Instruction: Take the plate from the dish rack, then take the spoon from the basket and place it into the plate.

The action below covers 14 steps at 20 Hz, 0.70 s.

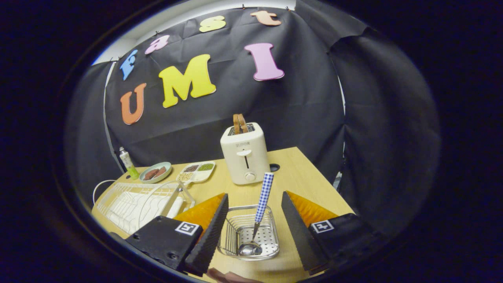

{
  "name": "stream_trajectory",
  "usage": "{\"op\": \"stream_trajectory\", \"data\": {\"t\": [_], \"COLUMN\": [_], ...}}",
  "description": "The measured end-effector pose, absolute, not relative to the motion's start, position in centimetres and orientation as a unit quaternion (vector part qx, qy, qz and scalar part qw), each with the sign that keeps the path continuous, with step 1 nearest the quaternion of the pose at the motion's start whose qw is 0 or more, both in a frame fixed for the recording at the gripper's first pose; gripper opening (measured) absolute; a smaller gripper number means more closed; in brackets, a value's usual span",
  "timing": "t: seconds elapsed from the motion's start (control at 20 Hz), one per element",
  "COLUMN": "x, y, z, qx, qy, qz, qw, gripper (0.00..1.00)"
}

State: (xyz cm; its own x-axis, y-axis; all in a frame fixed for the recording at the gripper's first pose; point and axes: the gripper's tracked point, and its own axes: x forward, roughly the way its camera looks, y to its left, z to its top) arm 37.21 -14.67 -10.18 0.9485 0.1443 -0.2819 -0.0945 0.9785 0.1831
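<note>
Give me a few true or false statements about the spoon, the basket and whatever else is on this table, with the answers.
1. The spoon stands in the basket with its bowl down. True.
2. The gripper is shut on the spoon's handle. False: its fingers are spread apart, either side of the basket, touching nothing.
3. The toaster has bread in its slots. True.
4. The dish rack sits beyond the toaster. False: it is nearer, beside the basket.

Toaster (245, 157) holding toast (240, 122); beside it divided tray (196, 171), bowl (155, 172), tube (128, 162).
</note>
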Motion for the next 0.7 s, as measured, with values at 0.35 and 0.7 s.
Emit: {"op": "stream_trajectory", "data": {"t": [0.35,0.7], "x": [40.3,37.7], "y": [-15.1,-14.7], "z": [-11.7,-7.0], "qx": [0.097,0.073], "qy": [0.193,0.140], "qz": [0.045,0.016], "qw": [0.975,0.987], "gripper": [0.33,0.15]}}
